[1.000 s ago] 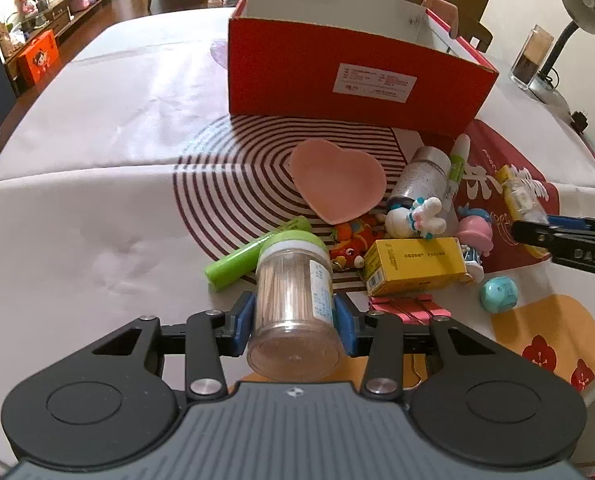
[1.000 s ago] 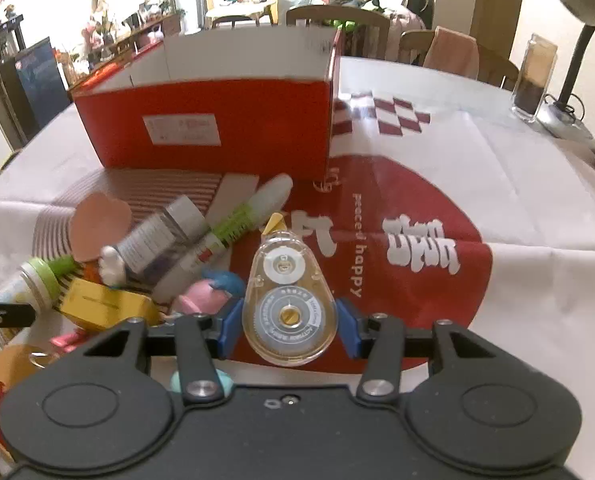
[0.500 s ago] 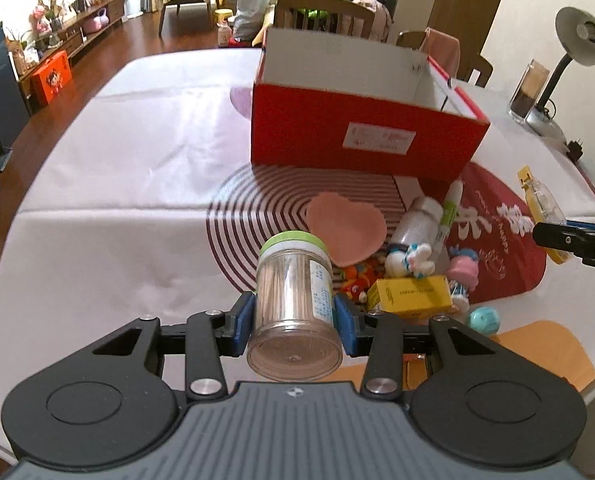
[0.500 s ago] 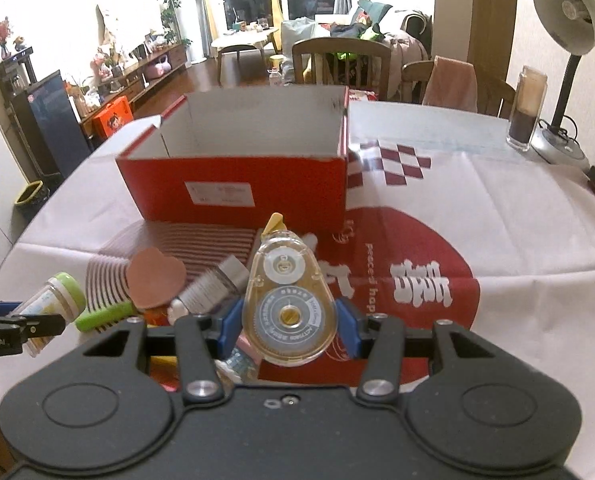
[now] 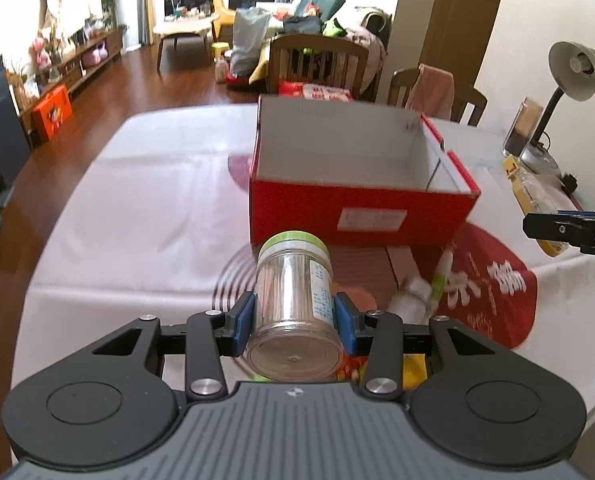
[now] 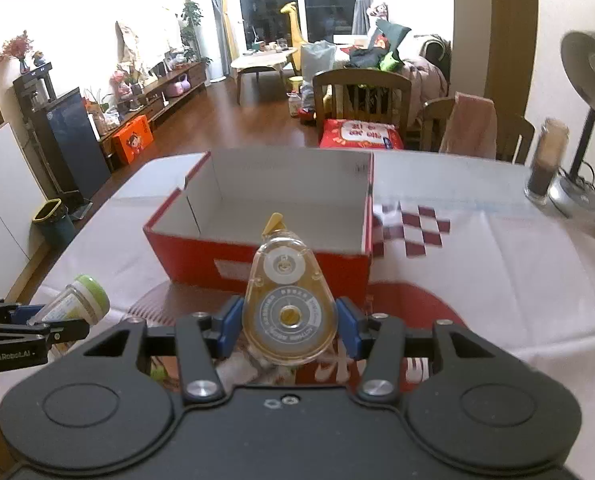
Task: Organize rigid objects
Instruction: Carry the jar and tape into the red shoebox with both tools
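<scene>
Both claws lifted off the counter: left claw (image 5: pixel 293 318) gripping the jar (image 5: pixel 293 300), right claw (image 6: pixel 289 326) the tape dispenser (image 6: pixel 289 304), red box (image 5: pixel 361 208) next.

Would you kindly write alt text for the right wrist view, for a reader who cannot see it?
The right gripper clamps a clear teardrop correction tape dispenser, held above a table before an open, empty red box. At lower left, the left gripper holds a green-lidded jar.
</scene>
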Demonstrator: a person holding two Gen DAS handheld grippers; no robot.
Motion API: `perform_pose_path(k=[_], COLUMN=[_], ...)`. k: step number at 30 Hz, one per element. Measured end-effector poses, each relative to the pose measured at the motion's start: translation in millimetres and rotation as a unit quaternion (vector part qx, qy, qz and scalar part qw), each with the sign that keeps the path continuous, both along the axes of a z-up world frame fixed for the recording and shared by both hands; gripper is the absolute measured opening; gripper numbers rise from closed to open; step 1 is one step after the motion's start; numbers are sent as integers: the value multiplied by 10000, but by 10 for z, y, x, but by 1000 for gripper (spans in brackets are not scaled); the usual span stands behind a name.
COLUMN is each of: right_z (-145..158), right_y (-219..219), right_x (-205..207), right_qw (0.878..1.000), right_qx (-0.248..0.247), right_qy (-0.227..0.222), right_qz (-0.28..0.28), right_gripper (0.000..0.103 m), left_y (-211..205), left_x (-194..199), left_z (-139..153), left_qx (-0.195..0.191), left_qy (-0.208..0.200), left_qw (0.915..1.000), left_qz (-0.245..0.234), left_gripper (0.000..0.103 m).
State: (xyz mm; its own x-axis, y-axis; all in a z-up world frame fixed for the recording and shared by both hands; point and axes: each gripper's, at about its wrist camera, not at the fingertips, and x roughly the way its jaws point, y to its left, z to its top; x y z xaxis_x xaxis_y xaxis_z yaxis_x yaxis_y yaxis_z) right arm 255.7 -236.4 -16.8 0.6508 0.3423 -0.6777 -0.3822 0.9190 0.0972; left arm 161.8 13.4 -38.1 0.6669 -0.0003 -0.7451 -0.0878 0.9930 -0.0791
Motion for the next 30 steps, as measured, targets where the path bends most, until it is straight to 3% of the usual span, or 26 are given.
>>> perform_pose_path(k=[14,25,30], right_z=[4,-249,-454], right_y=[248,519,643], right_x=[713,1267,1502], right_qw=[9993,9970,9942], right_qx=[-148,-457,-678], right_qy=[72,356,605], right_qz=[324,517,567], right_gripper=[49,49,49], left_y=[-13,-62,-180], left_x=[907,1801,2142], left_z=[193,31,-141], left_qx=[291,416,550], left_qy=[-149,35,298], left_qw=[9995,9990,9976], left_qz=[-17,-184,-302], left_gripper=[42,42,42])
